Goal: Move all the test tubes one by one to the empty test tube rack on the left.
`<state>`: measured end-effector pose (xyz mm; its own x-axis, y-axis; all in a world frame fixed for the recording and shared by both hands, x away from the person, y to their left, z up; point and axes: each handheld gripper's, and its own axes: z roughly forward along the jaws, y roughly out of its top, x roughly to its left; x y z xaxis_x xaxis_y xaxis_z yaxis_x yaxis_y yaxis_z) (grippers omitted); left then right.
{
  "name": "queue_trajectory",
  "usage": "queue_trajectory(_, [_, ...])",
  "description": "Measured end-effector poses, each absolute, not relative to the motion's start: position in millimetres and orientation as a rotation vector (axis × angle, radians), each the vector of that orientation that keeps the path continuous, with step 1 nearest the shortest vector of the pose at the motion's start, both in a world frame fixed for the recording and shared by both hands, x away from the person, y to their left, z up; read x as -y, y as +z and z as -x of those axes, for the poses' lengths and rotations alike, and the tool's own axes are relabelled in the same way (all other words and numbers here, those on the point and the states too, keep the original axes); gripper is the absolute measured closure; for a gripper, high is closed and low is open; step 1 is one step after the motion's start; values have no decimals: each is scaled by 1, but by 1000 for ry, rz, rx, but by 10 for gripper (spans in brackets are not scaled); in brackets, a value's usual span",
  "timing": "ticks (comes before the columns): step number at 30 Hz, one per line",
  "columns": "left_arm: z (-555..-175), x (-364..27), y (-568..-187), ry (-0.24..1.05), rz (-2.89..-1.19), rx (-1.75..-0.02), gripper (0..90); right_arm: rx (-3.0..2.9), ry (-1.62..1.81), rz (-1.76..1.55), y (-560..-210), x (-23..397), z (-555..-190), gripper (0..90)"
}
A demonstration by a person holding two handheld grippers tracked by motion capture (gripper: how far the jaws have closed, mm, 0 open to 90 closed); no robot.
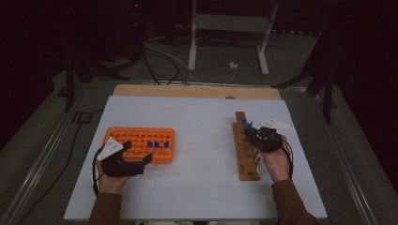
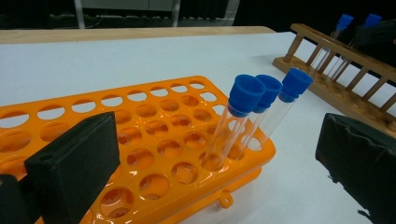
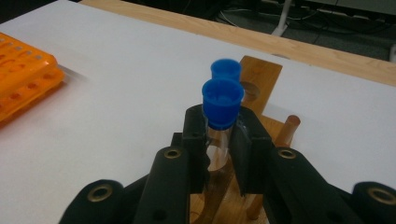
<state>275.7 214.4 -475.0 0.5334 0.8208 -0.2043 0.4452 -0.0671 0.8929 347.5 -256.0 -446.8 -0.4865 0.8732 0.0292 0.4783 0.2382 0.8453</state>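
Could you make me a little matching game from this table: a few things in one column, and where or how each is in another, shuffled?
Things:
1. orange rack
2. wooden rack
3. left gripper
4. right gripper

States:
A. jaws open, holding nothing
B. jaws closed on a blue-capped tube
C. holds three blue-capped tubes side by side
D. long, on the table's right side

Pairs: 1-C, 2-D, 3-A, 4-B

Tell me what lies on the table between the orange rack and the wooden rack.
Nothing: in the high view the white tabletop between the orange rack and the wooden rack is bare. The left gripper view shows the same bare stretch.
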Motion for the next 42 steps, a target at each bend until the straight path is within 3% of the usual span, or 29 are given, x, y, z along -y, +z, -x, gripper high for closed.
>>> queue_trajectory(31, [-275,-213,-475,465,-1709,-1075,6,-2007,1235,-1141,-396,260,-332,768])
queue_trajectory(42, [-273,-211,-472,510,-1714,-1066,7,-2039,1263,-1110,-395,249,-329,768])
